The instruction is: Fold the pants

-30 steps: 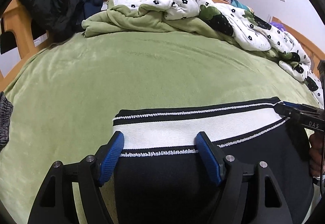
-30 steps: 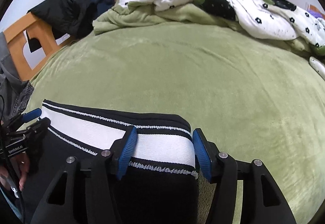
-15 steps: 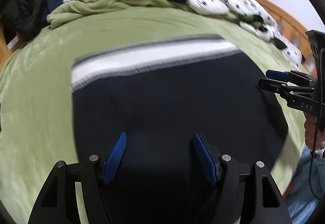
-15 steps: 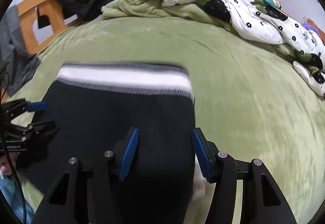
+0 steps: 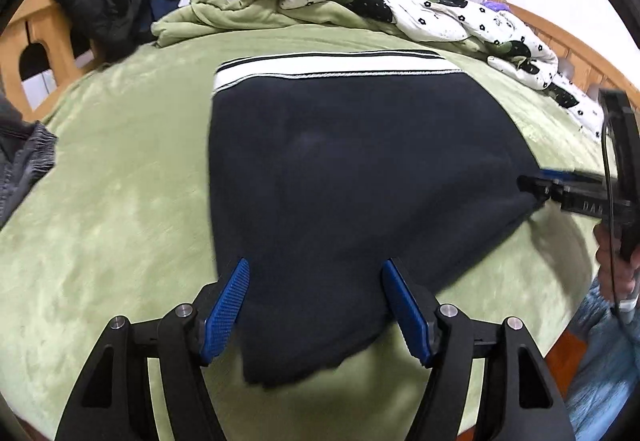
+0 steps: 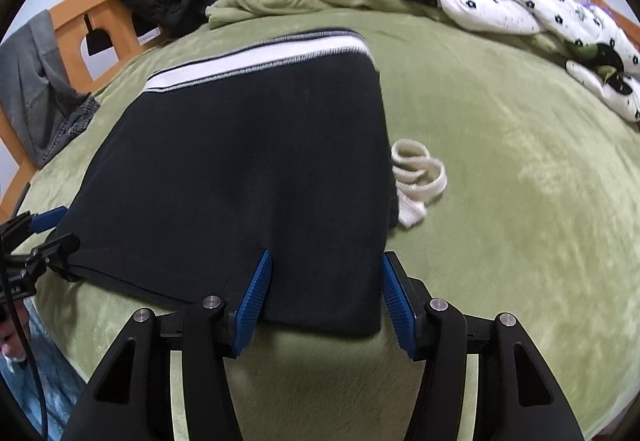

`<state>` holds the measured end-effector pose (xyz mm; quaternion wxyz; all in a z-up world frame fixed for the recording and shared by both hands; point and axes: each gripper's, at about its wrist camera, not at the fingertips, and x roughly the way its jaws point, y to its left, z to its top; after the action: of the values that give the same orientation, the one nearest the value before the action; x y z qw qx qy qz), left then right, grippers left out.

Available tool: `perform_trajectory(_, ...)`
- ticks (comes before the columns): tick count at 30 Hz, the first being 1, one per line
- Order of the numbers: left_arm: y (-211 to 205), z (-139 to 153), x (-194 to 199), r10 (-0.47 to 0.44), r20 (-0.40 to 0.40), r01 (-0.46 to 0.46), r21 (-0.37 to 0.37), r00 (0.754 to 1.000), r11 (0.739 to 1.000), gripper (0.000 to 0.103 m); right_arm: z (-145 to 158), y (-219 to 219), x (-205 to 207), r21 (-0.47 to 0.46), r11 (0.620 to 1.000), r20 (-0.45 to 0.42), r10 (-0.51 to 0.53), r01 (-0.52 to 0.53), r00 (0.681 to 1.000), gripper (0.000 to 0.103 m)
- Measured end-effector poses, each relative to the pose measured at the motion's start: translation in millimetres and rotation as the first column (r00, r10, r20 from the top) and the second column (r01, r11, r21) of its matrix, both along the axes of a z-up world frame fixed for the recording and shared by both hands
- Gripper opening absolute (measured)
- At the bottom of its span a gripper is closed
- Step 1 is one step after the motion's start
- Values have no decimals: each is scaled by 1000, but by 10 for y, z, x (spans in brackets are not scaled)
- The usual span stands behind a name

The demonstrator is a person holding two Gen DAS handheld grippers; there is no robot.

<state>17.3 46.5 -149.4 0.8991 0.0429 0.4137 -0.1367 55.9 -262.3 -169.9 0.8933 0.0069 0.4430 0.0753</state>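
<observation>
Dark navy pants [image 5: 352,177] with a white striped waistband [image 5: 332,67] lie folded flat on the green blanket, waistband at the far side. They also show in the right wrist view [image 6: 248,169]. My left gripper [image 5: 316,305] is open, its blue pads either side of the pants' near left edge. My right gripper [image 6: 324,293] is open over the near right corner. Each gripper shows at the side of the other's view, the right one [image 5: 560,189] and the left one [image 6: 36,237].
A white drawstring loop [image 6: 416,177] lies on the blanket right of the pants. A crumpled floral quilt [image 5: 400,9] and a green blanket [image 6: 280,1] are piled at the far side. Dark jackets [image 5: 104,9] hang on the wooden bed frame [image 6: 80,25].
Both grippers have drawn back from the waistband toward the near edge of the pants. The pants now lie flat with the whole folded panel in view. The white drawstring has come into sight.
</observation>
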Motion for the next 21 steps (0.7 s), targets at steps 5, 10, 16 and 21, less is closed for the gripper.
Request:
perform_trajectory(5,61,-54,-142,-56,-63,61,77,996,995,67,33,-30,8,14,1000,-18,-3,3,1000,55)
perform_trajectory(10,-42,-162,-253,-90,-36,97,272,995,957,67,59,-11,-1,2,1000,-20,-2,2,1000,55)
perform_trajectory(16,-154,-146,-140,-81,-1,75,402,997,913,63,80,18,-44,-41,999,4,4,-4,1000,56)
perform_trajectory(21,-75,102,-216,2,161,-38,218,987,975,22,70,43,-83,-69,998,30,13,-11,999,55)
